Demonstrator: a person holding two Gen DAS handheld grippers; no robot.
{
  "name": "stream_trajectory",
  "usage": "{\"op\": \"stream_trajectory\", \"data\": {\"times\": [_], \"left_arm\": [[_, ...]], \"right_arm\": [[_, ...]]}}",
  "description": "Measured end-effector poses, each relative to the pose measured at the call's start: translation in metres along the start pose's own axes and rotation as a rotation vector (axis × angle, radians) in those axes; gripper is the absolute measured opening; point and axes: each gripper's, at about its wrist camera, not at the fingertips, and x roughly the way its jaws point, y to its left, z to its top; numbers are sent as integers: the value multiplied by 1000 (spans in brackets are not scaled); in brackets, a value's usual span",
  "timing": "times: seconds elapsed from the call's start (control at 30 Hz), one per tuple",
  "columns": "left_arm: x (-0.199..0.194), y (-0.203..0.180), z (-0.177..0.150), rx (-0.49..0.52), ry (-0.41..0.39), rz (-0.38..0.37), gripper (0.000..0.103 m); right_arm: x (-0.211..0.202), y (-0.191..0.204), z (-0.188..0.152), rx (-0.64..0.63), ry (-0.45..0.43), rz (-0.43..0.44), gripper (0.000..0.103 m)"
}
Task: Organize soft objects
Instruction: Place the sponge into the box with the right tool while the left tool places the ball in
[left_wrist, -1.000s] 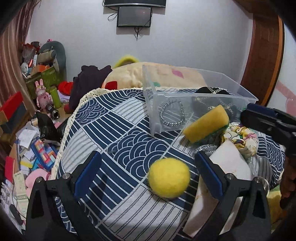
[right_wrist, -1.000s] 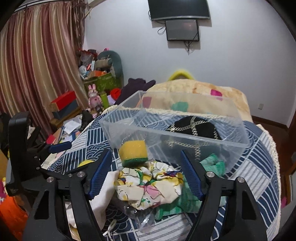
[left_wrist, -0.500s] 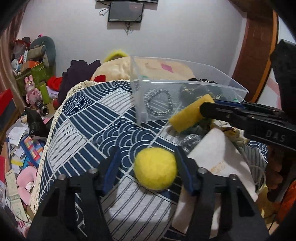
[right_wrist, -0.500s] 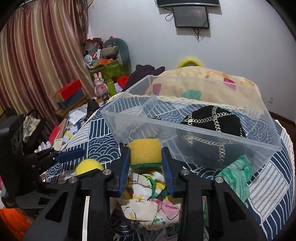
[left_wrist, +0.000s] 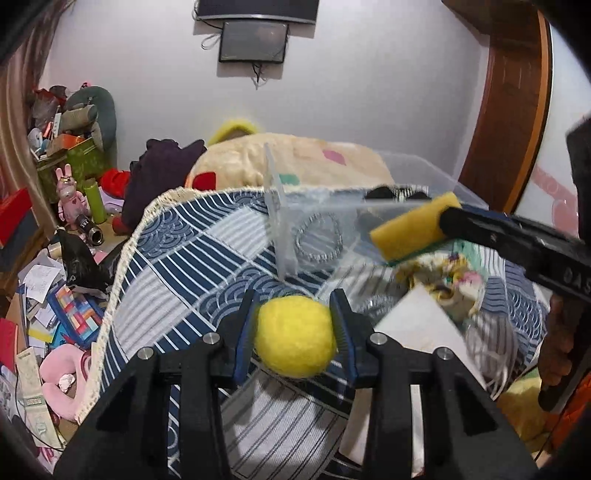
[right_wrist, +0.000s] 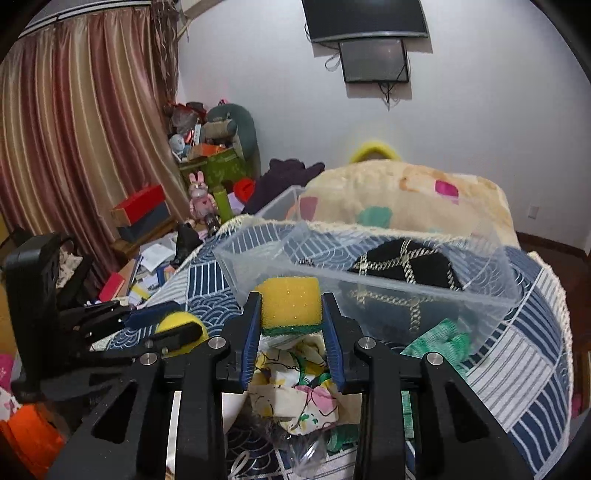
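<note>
Yellow felt ball (left_wrist: 295, 338), round and fuzzy, sits clamped between the blue pads of the left claw (left_wrist: 295, 321), whose jaws have just been closing and now press it from both sides, low over a blue-and-white patterned cloth (left_wrist: 177, 258). To its right, the right claw (right_wrist: 290, 321) grips a sponge (right_wrist: 290, 301), a yellow foam block with a thin green scouring layer underneath; its jaws narrowed to about the sponge's width and the pads bear on its two sides. The sponge hangs at the near wall of a clear plastic bin (right_wrist: 406, 284), about level with its rim. Inside the bin lie a black pouch crossed with pale chain (right_wrist: 402, 266) and a beaded bracelet (left_wrist: 319, 236).

Below the sponge, on the cloth, a crumpled floral fabric (right_wrist: 295, 387) is heaped beside a green knitted piece (right_wrist: 443, 339) and a flat white sheet (left_wrist: 413, 325). A hand (left_wrist: 557, 343) shows at the right edge of the left view, around the right claw's black handle.

Beyond the cloth's fringed edge, a cream cushion (right_wrist: 406, 192) rises behind the bin. A pink rabbit toy (right_wrist: 201, 199), boxes and scattered papers crowd the floor by striped curtains (right_wrist: 81, 147).
</note>
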Motion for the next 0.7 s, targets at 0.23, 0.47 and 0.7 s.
{"op": "stream_trajectory", "data": {"times": [0.23, 0.47, 0.7], "left_arm": [[-14, -2, 19, -6, -69, 6, 39], [-28, -11, 42, 20, -151, 4, 39], [-29, -17, 69, 26, -200, -17, 39]], "right_arm": [[-20, 3, 11, -19, -72, -18, 29], [-31, -6, 24, -3, -135, -55, 29], [-27, -20, 34, 33, -163, -88, 29]]}}
